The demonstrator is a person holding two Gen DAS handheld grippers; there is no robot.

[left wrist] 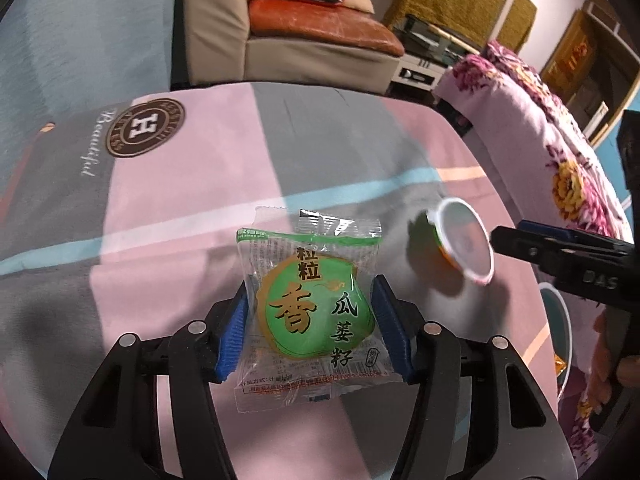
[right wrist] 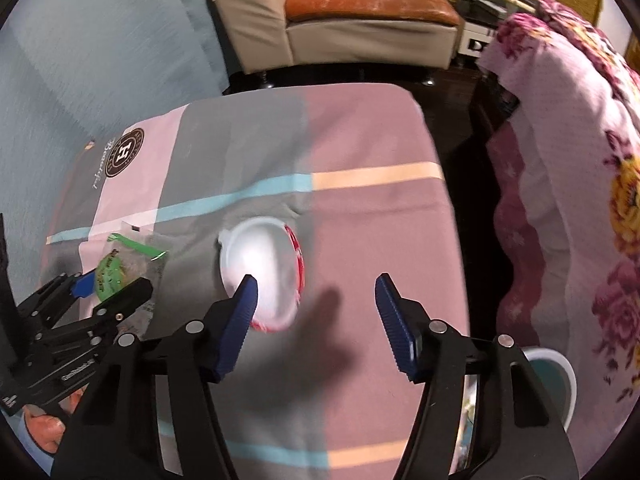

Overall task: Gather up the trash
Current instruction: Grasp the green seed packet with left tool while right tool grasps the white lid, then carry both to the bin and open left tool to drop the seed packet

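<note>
A green snack packet with Chinese print lies on the pink and grey cloth. My left gripper has its blue pads on both sides of the packet and is shut on it; it also shows in the right wrist view. A small plastic cup lies tipped on its side to the right, blurred. In the right wrist view the cup lies just ahead of my open right gripper, beside the left pad. The right gripper's finger shows at the left view's right edge.
A white-rimmed bin stands low at the right by the table edge, also in the left wrist view. A floral blanket is heaped on the right. A sofa stands beyond the table.
</note>
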